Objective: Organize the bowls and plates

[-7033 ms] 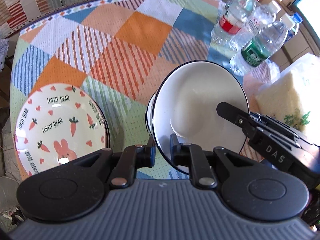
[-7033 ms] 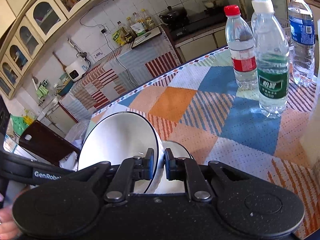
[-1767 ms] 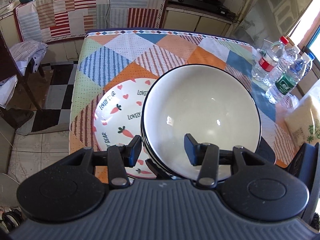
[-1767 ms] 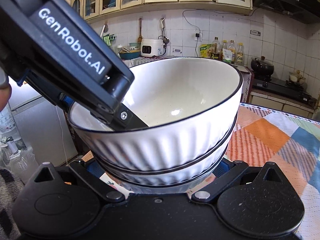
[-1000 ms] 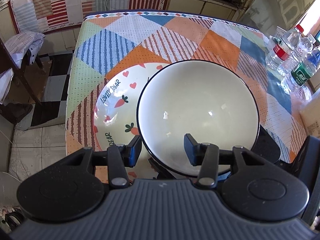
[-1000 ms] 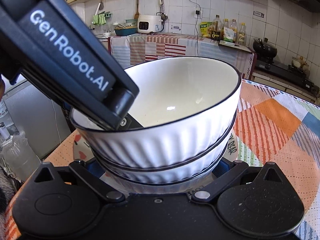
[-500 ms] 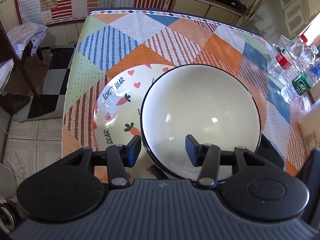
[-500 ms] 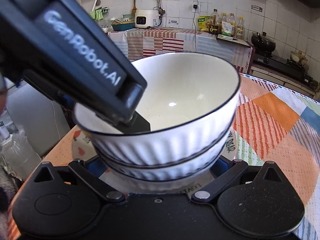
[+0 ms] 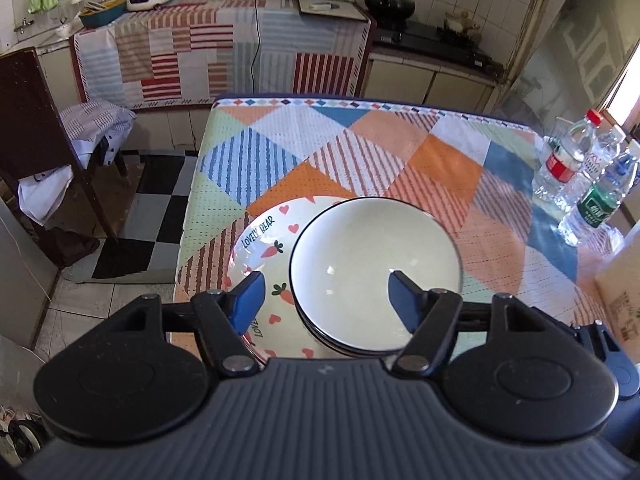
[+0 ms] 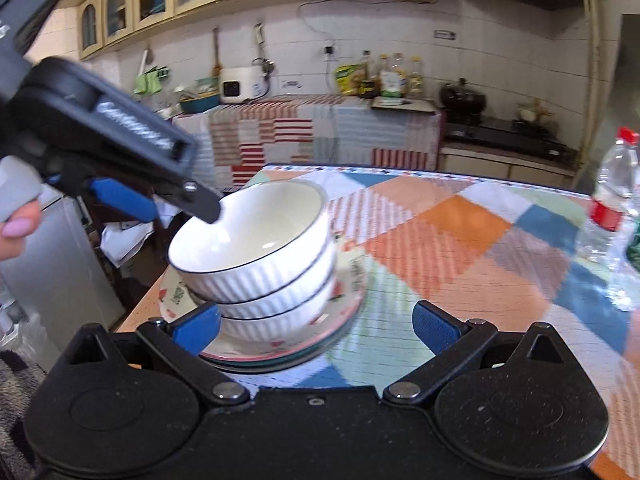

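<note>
Three white ribbed bowls with dark rims (image 10: 260, 272) stand nested in a stack on a carrot-and-heart "Lovely Bear" plate (image 9: 262, 246) near the table's left front corner. The stack's top bowl (image 9: 374, 268) shows from above in the left wrist view. The plate (image 10: 344, 306) rests on more plates under it. My left gripper (image 9: 326, 302) is open and empty above the stack's near rim. It also shows in the right wrist view (image 10: 160, 196). My right gripper (image 10: 316, 334) is open and empty, just right of the stack at plate level.
The table (image 9: 400, 160) has a patchwork cloth. Water bottles (image 9: 576, 176) stand at its right side, also seen in the right wrist view (image 10: 612, 216). A pale package (image 9: 624, 296) lies at the right edge. A dark chair with cloth (image 9: 52, 152) stands left of the table.
Both grippers have opened wide and drawn back from the bowls. The stack now stands free on the plate. The left gripper has risen higher.
</note>
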A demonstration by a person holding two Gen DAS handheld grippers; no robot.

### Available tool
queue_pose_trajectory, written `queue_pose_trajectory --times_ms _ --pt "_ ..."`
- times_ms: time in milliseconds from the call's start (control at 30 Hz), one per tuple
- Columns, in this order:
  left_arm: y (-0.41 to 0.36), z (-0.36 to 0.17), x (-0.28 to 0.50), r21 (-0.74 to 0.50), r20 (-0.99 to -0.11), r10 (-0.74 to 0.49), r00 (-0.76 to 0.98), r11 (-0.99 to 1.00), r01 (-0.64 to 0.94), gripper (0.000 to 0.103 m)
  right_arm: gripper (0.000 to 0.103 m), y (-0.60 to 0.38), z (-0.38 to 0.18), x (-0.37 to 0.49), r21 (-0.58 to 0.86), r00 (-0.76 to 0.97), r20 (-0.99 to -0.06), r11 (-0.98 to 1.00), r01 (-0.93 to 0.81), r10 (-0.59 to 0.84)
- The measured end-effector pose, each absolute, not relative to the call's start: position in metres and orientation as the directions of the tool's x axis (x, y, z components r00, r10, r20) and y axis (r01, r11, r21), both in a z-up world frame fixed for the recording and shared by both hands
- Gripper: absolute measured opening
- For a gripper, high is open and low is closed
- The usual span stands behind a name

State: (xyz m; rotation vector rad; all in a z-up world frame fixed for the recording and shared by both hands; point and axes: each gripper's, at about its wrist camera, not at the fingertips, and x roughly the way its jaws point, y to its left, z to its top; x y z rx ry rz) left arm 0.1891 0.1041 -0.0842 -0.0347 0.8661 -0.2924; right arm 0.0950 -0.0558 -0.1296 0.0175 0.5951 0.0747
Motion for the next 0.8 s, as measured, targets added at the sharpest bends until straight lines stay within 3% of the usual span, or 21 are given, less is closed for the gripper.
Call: queue_pose_trajectory --times_ms 267,367,567,800 --pt "0.099 -0.049 0.136 -0.114 -0.719 -0.237 0.654 0.968 0.225 0.078 0.103 -0.074 -0.095 0.064 -0.011 0.838 -0.546 1.000 0.019 -0.022" --pt "0.101 -0.035 0.117 -0.117 -0.710 -0.231 0.666 0.970 0.212 0.089 0.103 -0.081 -0.079 0.052 -0.031 0.833 -0.549 0.998 0.061 -0.068" --pt "0.102 -0.016 0.085 -0.109 -0.690 -0.195 0.697 0.980 0.166 0.100 0.103 -0.103 -0.044 0.026 -0.021 0.823 -0.552 0.990 0.143 -0.131" --pt "0.099 -0.013 0.069 -0.073 -0.731 -0.122 0.672 0.992 0.101 0.101 0.103 -0.109 -0.019 0.000 0.010 0.802 -0.577 0.980 0.199 -0.157"
